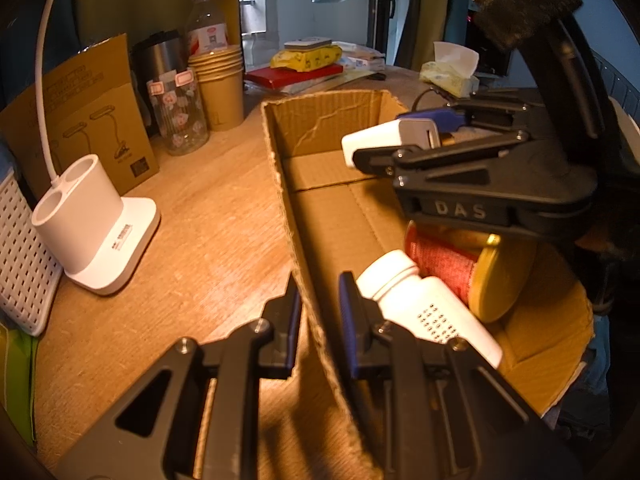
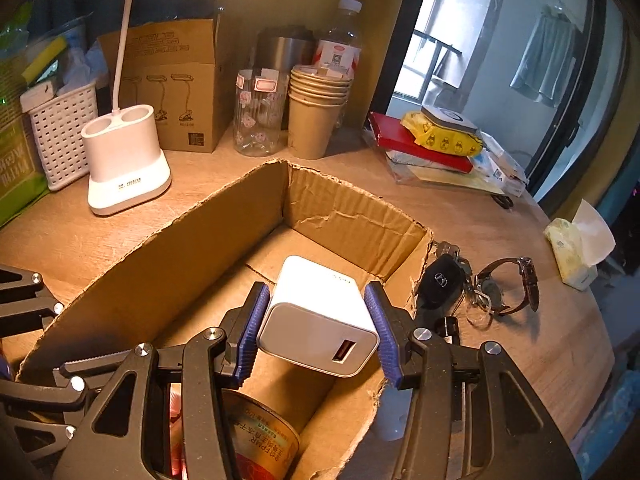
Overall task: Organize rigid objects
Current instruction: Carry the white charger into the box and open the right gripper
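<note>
Right now my right gripper (image 2: pixel 318 330) pinches the white charger (image 2: pixel 320 316) at frame center, above the open cardboard box (image 2: pixel 352 204). My left gripper (image 1: pixel 320 320) clamps the box's side wall, low in its frame, beside the white bottle (image 1: pixel 428 308).

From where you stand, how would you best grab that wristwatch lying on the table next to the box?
Probably by the strap. The watch lies on its side beside the car key, with its brown band arching up in a loop off the table. Come from above and close the fingers across the raised band near the buckle side; the round face looks harder to pinch.
</note>
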